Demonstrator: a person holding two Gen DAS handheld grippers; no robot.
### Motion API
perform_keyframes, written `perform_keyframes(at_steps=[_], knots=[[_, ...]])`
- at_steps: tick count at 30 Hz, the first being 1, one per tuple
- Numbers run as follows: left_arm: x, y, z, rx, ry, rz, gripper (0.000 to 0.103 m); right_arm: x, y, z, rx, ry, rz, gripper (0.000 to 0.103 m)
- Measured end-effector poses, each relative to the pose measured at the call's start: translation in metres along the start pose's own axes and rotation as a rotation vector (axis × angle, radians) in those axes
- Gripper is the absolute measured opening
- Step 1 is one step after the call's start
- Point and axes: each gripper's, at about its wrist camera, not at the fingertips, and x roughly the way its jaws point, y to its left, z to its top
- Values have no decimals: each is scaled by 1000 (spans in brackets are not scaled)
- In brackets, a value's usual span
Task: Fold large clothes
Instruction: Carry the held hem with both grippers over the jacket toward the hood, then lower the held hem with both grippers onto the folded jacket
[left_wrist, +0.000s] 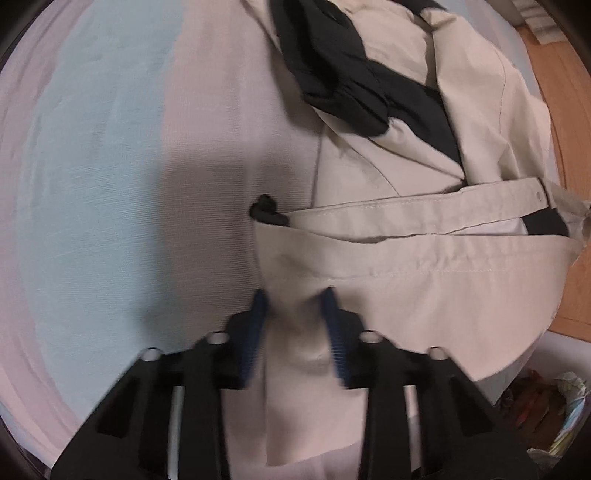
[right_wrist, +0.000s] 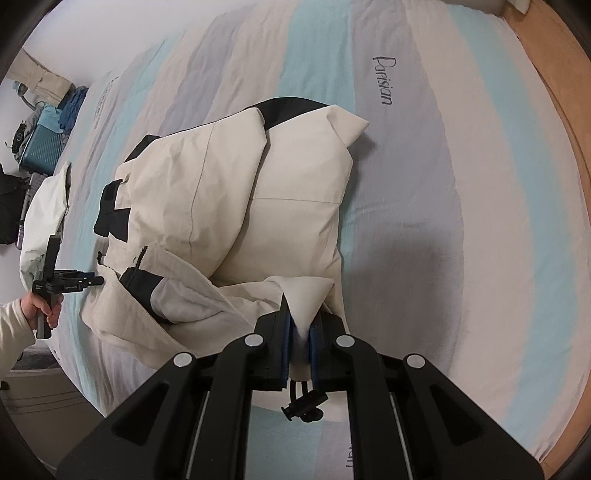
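Note:
A cream jacket with black panels lies folded in on itself on a striped bed sheet. My right gripper is shut on a peaked corner of its hem, and a black cord toggle dangles below the fingers. At the jacket's opposite hem edge, a hand holds my left gripper. In the left wrist view the left gripper straddles a puckered fold of the jacket, with the blue pads pressing into the cloth on both sides. Another black toggle pokes out at the hem.
The sheet spreads wide to the left of the jacket. A pale bundle lies on the bed's edge. A teal suitcase and bags stand on the floor beyond. Wooden floor and some coloured clutter border the bed.

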Motion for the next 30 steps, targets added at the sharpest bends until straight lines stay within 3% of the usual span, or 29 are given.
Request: perform_keyframes(at_steps=[1,5,11,24,30], knots=[[-3,2,0,4,1,-11,8,0,0,0,-1,0,3,7],[-14,-3,-5,56,-15,7,3,1,-2,0,-4,0,6,7],[-42,-5,-9,43,-88,-16,2,0,-3,-2,-4,-7,13,7],[-116,-40,-10,121,-173,8,2,-23,4,13,-24,-63,33,7],[-143,-56,14,157,-207,22,2,-37,7,29,-39,-95,24,7]])
